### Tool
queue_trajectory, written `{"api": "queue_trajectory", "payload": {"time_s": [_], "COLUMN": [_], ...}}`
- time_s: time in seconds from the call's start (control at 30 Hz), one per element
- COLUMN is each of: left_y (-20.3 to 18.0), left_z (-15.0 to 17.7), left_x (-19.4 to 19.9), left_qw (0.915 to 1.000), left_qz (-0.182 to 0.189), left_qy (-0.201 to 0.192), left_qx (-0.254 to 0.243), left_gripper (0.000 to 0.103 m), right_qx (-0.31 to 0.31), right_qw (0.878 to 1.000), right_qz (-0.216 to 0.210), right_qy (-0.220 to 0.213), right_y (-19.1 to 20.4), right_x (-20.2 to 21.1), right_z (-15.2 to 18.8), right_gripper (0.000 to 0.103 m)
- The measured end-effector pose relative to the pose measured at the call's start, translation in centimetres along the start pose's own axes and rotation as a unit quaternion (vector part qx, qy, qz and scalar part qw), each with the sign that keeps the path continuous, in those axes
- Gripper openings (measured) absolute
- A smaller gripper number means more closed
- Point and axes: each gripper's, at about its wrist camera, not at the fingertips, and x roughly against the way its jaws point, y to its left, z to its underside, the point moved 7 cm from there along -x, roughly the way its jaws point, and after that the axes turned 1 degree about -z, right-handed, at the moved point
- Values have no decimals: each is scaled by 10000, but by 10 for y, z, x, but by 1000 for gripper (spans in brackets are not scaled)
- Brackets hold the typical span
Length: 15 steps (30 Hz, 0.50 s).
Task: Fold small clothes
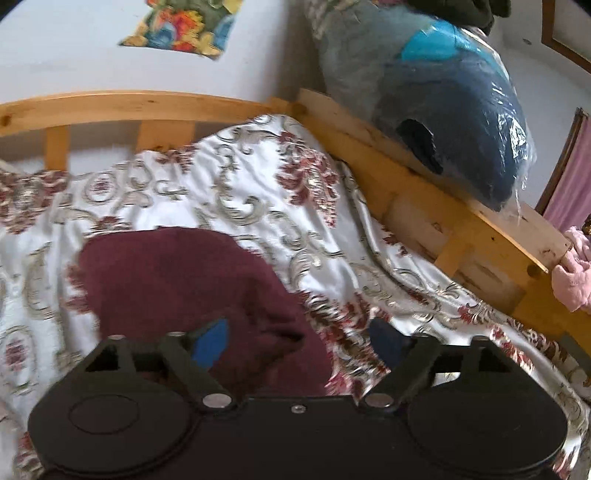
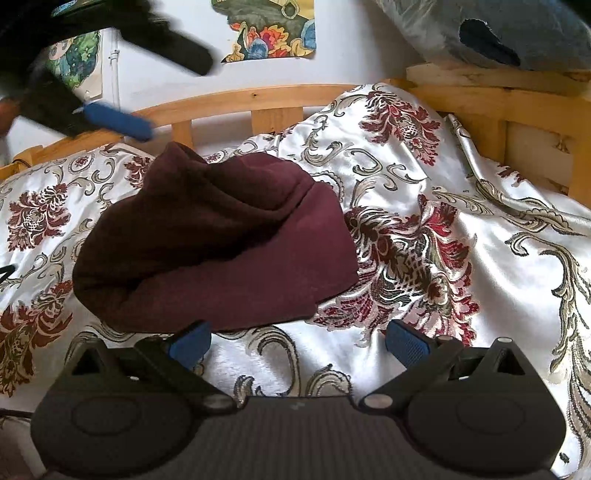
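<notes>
A dark maroon garment lies bunched and partly folded on a white floral bedspread; it also shows in the left wrist view. My left gripper is open and empty, held over the garment's near right edge. It also shows blurred at the upper left of the right wrist view. My right gripper is open and empty, just short of the garment's near edge, above the bedspread.
A wooden bed rail runs along the far side and another along the right. A big blue plush in plastic rests on the right rail. Pink cloth hangs at the far right. Posters hang on the wall.
</notes>
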Motion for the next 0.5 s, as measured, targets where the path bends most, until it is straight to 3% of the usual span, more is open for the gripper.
{"api": "queue_trajectory", "payload": {"time_s": [0.1, 0.2, 0.33, 0.4, 0.5], "left_y": [22, 46, 68, 74, 72], "left_z": [15, 32, 53, 62, 67], "left_x": [20, 29, 30, 24, 12], "left_qw": [9995, 9966, 9921, 9923, 9928], "left_qz": [-173, -646, -1100, -1102, -1039], "left_qy": [50, 0, -421, -505, -470], "left_qx": [-264, -518, -430, -242, -367], "left_gripper": [96, 97, 102, 102, 102], "right_qx": [-157, -548, -748, -837, -965], "right_qw": [9998, 9975, 9956, 9944, 9917], "right_qz": [-153, -441, -513, -594, -837], "right_qy": [-16, -82, -217, -265, -165], "right_y": [0, -8, -23, -30, -34], "right_x": [2, 5, 8, 5, -9], "right_z": [-3, -12, -41, -62, -88], "right_gripper": [103, 103, 103, 103, 103]}}
